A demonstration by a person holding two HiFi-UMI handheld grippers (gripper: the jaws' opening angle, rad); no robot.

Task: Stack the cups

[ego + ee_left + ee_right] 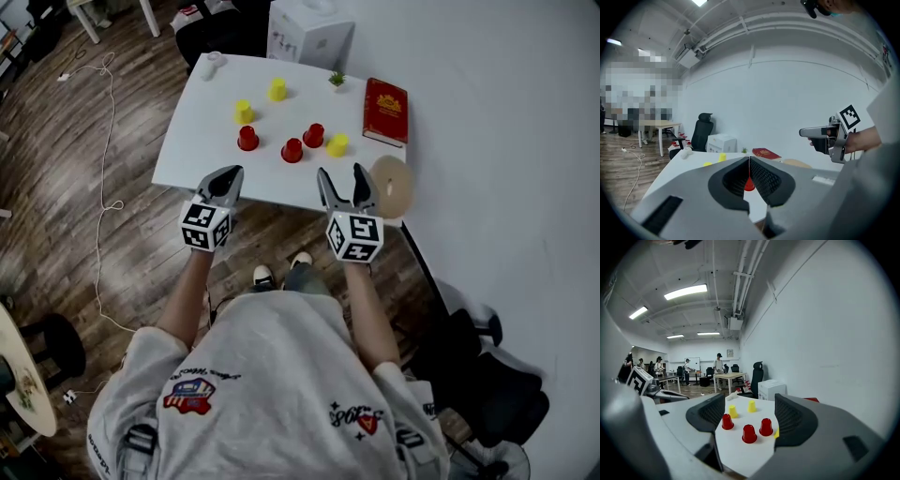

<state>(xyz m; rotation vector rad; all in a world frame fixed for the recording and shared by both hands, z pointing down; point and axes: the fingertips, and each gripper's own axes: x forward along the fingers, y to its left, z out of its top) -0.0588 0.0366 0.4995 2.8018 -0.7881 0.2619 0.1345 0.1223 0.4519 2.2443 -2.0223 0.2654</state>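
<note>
Both grippers are held at the near edge of the white table (192, 150), apart from every cup. The left gripper (228, 175) has its jaws pressed together on nothing, and the right gripper (342, 174) has its jaws spread wide and empty. Six cups stand unstacked at mid-table (all upside down): three red cups (292, 150) in a loose cluster, one yellow cup (337, 144) just beside them, and two more yellow cups (244, 112) farther back.

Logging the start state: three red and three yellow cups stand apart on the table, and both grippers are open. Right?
Not both. The left gripper view shows the left gripper shut, jaws together on nothing; only the right gripper is open. The red cups and yellow cups do stand apart on the table.
</note>
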